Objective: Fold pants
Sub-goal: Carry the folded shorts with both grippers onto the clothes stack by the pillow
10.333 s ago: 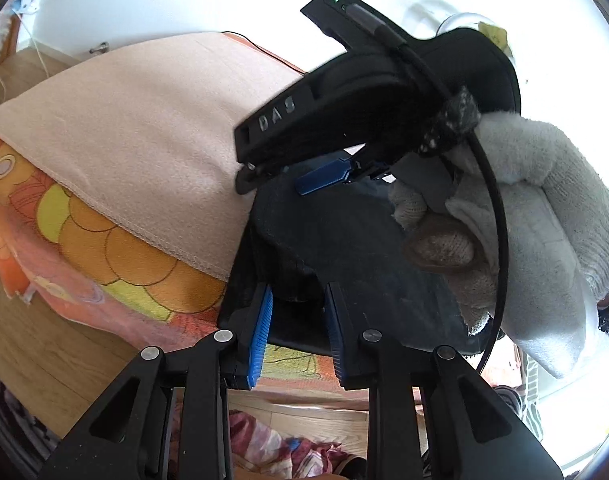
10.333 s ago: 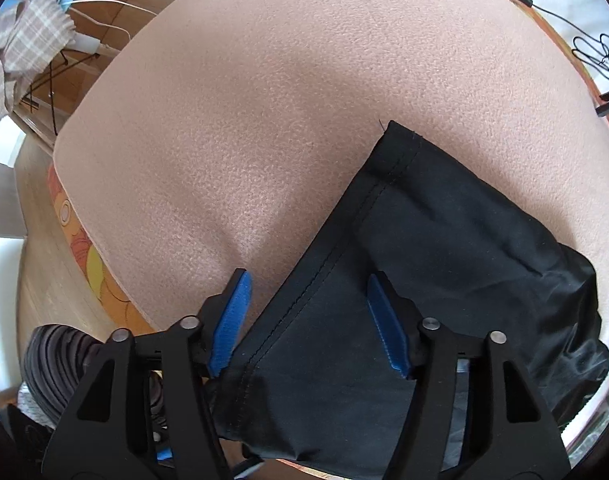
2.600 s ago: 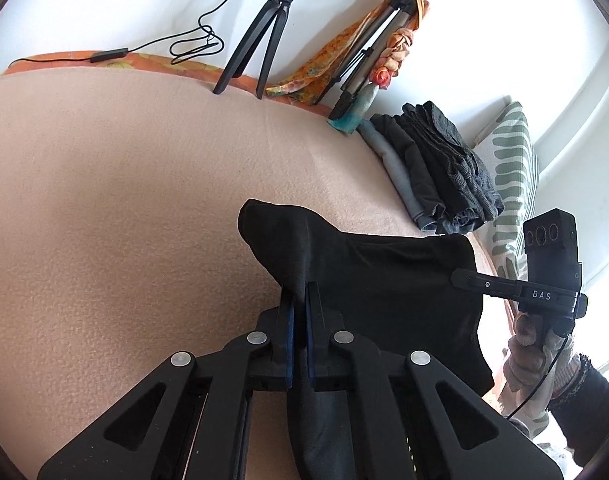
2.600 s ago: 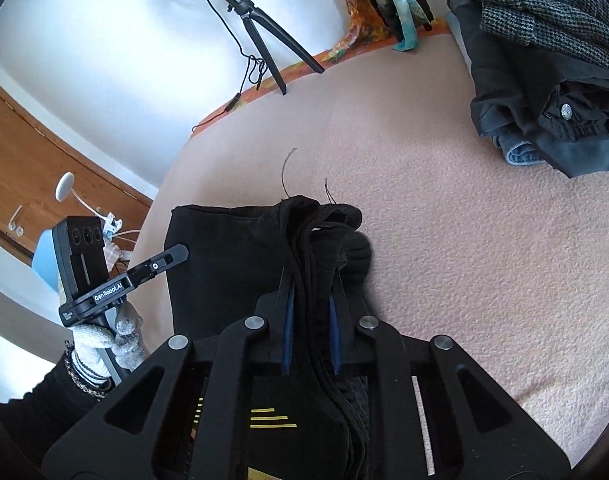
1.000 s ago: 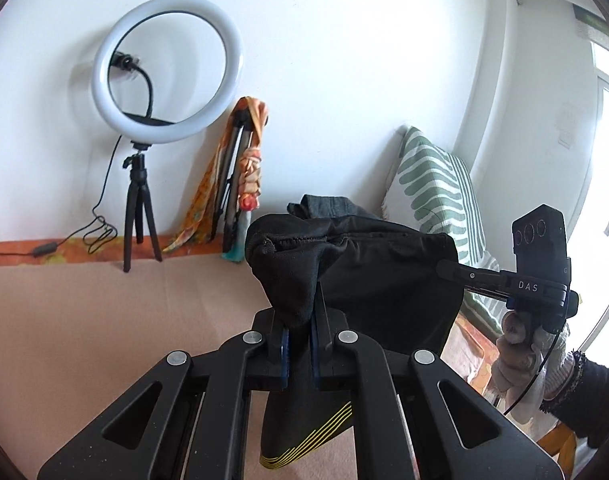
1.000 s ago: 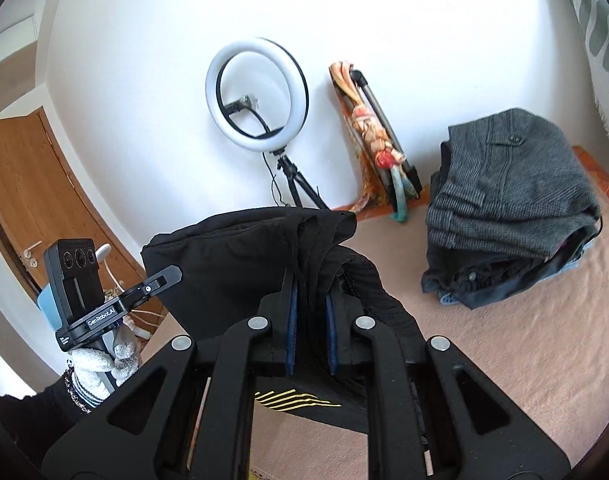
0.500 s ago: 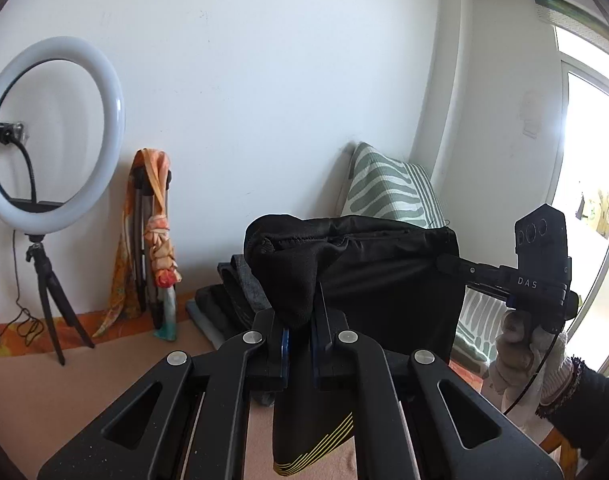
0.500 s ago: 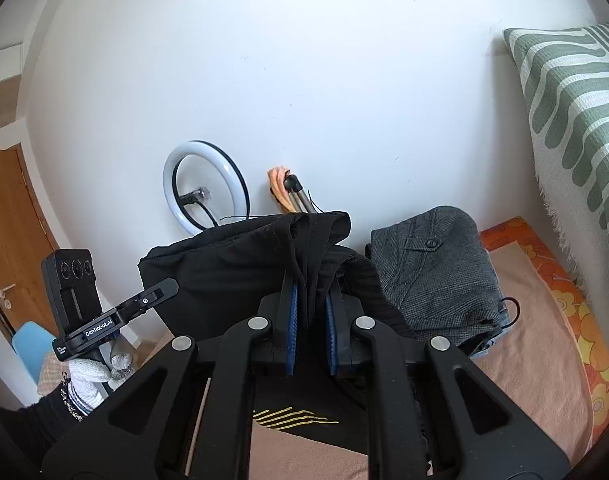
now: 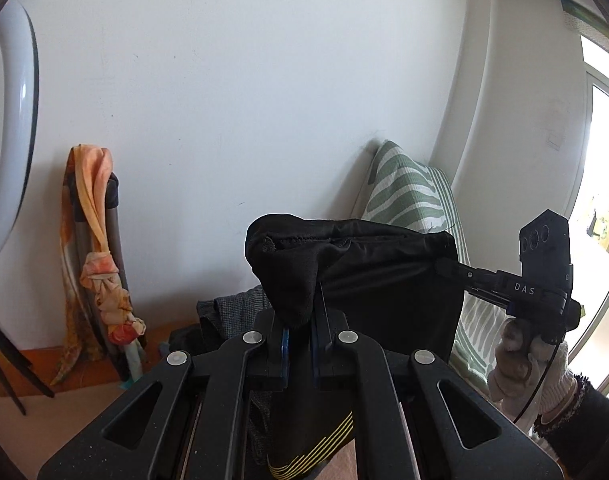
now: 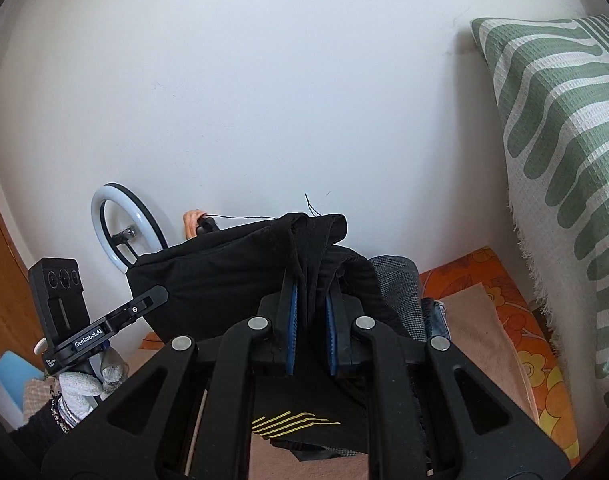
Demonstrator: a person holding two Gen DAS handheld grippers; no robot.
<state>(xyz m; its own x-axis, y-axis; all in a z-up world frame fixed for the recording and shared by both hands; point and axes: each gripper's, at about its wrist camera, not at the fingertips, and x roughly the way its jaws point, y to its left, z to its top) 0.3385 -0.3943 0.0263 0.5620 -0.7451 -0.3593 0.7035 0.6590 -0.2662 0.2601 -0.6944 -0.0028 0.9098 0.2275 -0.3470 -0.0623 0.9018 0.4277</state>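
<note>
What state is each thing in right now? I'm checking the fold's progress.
black pants: folded, held up off the bed.
left gripper: shut on the pants.
right gripper: shut on the pants.
stack of clothes: folded, lying on the bed.
striped pillow: propped upright.

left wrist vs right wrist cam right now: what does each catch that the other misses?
Left wrist only: the right gripper from the side, clamped on the far corner of the black pants, the gloved right hand, and a bright window at the right edge.

Right wrist only: the left gripper from the side, the gloved left hand, a wooden door, and the orange floral sheet.

Both: the pants held up between the two shut grippers, yellow stripes on them, the ring light, the striped pillow, the folded clothes stack, and the white wall.
</note>
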